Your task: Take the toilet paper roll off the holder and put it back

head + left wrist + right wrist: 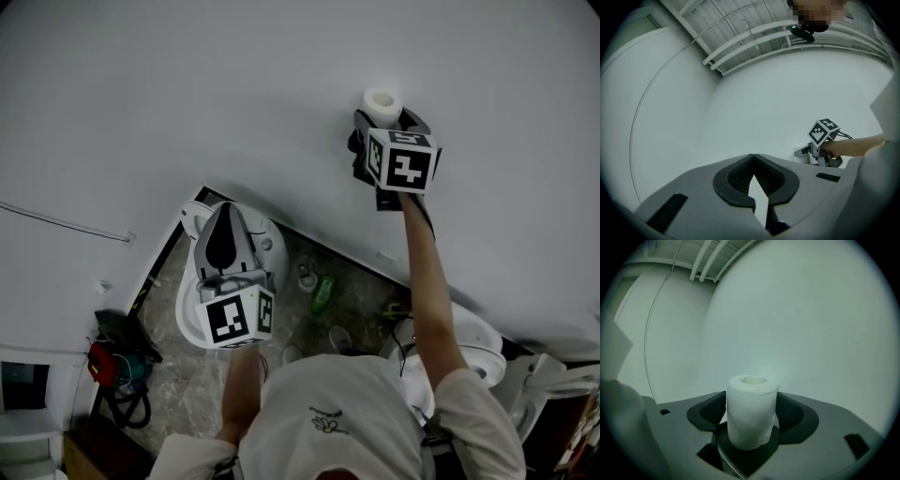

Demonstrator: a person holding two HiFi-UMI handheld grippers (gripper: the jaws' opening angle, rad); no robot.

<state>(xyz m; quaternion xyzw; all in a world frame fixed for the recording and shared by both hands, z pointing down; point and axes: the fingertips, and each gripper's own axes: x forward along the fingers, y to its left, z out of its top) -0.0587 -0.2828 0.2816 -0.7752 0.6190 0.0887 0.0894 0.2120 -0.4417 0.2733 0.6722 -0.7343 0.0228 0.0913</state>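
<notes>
The white toilet paper roll point(751, 411) stands upright between the two fingers of my right gripper point(752, 398). Its foot rests on a dark holder part point(749, 456). The jaws stand wide and the black pads point(791, 411) flank the roll without squeezing it; a thin pale gap shows at the left side. In the head view the roll point(382, 104) sits against the white wall, with my right gripper point(380, 120) held up to it at arm's length. My left gripper point(223, 211) hangs lower over the toilet, its jaws point(752, 157) shut with nothing in them.
A white toilet point(190, 323) is below my left gripper. On the stone floor stand a green bottle point(322, 294) and small containers. Another white fixture point(473, 342) is at the right and a red and black bag point(114, 364) at the left. White pipes point(754, 40) run overhead.
</notes>
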